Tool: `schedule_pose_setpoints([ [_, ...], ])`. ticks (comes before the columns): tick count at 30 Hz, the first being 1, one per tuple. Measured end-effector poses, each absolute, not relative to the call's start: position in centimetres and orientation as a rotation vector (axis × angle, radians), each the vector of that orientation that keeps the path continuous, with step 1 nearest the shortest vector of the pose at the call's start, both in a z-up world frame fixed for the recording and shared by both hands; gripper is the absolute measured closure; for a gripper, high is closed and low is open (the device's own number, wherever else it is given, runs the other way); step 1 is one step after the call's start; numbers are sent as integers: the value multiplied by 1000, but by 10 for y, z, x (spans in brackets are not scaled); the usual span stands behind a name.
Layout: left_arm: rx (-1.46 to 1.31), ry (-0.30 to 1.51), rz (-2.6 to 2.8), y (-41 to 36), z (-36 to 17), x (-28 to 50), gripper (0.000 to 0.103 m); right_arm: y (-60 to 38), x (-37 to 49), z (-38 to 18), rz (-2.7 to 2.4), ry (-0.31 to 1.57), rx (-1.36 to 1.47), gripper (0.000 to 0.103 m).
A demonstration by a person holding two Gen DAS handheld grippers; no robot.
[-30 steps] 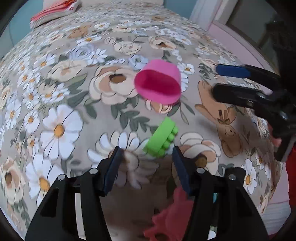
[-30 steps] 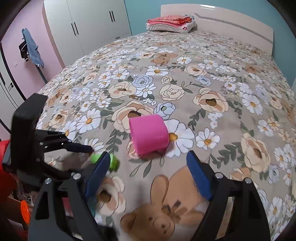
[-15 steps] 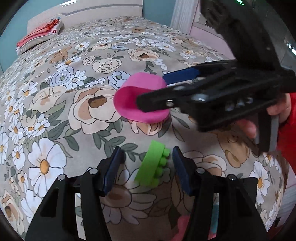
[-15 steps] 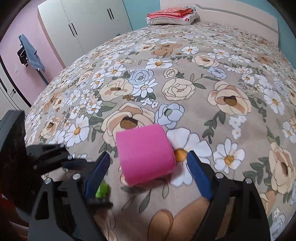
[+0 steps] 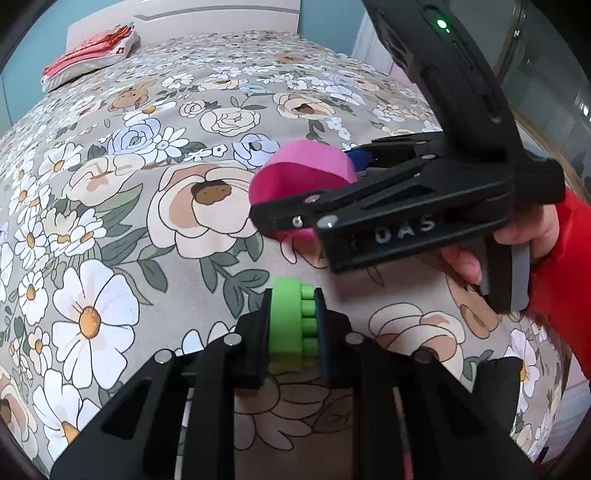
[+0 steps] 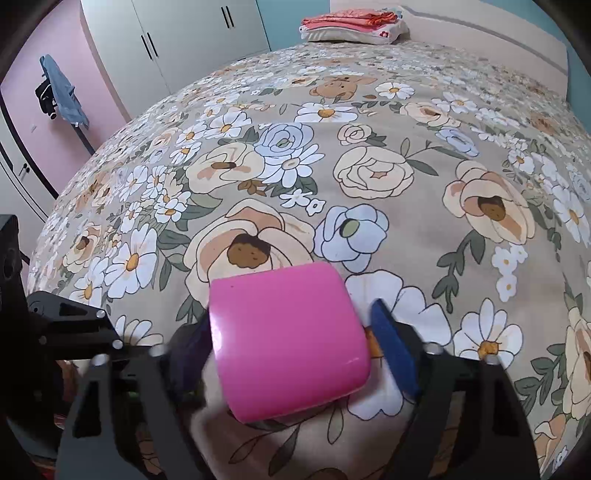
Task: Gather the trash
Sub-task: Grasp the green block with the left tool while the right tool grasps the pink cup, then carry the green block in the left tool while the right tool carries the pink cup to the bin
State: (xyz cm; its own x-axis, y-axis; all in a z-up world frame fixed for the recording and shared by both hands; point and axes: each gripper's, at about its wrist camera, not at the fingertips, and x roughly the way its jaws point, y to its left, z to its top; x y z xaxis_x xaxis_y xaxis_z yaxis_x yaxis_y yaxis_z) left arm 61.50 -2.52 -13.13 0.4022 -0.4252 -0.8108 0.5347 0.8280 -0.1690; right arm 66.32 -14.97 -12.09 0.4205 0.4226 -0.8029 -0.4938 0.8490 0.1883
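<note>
1. My left gripper (image 5: pixel 293 325) has its fingers clamped on a green toy brick (image 5: pixel 291 325): hard moulded plastic, a flat slab with a row of round studs pressing against the right finger's blue pad. The brick stands on edge between the fingers, just over the bed (image 5: pixel 110 206).
2. My right gripper (image 6: pixel 291 350) is closing its fingers around a pink cup (image 6: pixel 288 339), which lies on its side on the bed, between the blue pads. On the right side I still see a sliver of bedspread between pad and cup; the left pad is half hidden behind the cup, so I cannot tell whether it touches.
3. From the left wrist view the cup's mouth faces leftward, and I see only smooth pink wall inside it. It is glossy, with rounded corners, more a soft-edged square than a true round.
4. The bed wears a matte, taupe floral cover printed with cream roses, white daisies and brown bears.
5. A hand (image 5: pixel 517 236) in a red sleeve (image 5: pixel 565 266) holds the right gripper's handle.
6. Folded red and white bedding (image 6: pixel 351 26) sits at the headboard end.
</note>
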Motion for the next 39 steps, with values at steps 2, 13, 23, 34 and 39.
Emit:
schedule_pose_setpoints([
  [2,131,983,-600,-26,-130,612,82,-149,660,-121,576,977,-108,47],
  [13,102,993,-556,-17,-119,600,82,-151,638,-104,546,940,-107,48],
  [23,81,967,-531,-12,-87,575,82,-157,610,-69,519,918,-100,48],
  [34,74,903,-509,-9,-35,531,82,-157,560,-11,509,844,-119,48],
  [39,81,855,-505,-8,-3,503,82,-157,532,19,502,803,-130,48],
])
